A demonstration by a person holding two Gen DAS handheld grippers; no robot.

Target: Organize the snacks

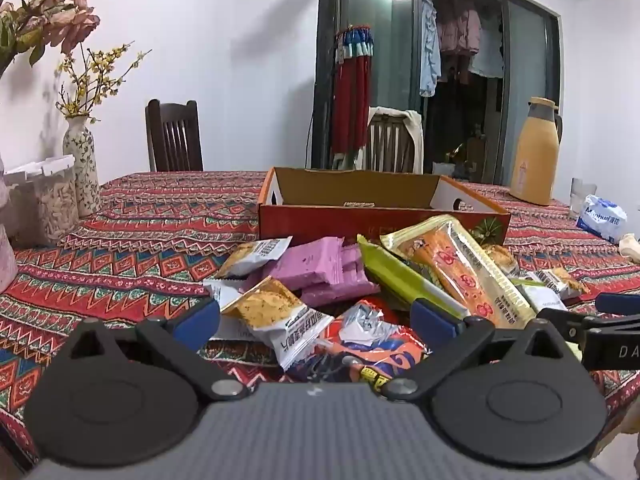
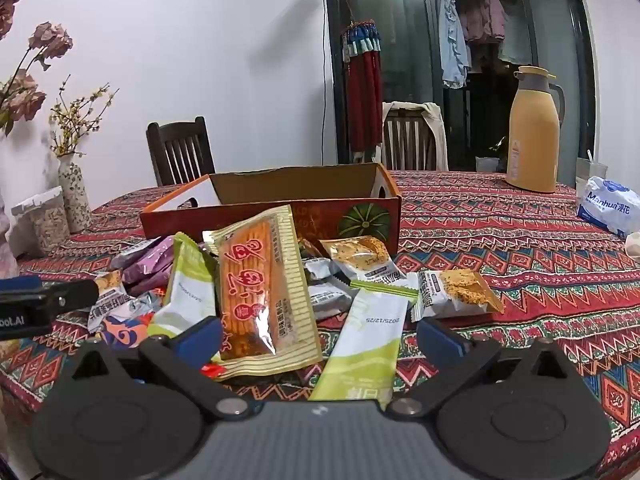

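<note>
With both my left gripper (image 1: 316,322) and right gripper (image 2: 320,336) fingers spread and empty, the snacks (image 2: 264,280) lie heaped on the tabletop (image 2: 520,248) before the nearly empty cardboard box (image 2: 280,216), sorting barely begun.

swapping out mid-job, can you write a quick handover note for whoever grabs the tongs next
Left tongs: open, holding nothing, poised over the near side of the snack pile.
Right tongs: open, holding nothing, straddling the yellow-striped cracker pack.
Snacks: all heaped on the patterned tablecloth in front of the cardboard box, including pink wafer packs and green-and-white sachets.
Done: nothing visibly sorted; little of the box interior shows.
Left: pick up each pack and organize it.
</note>
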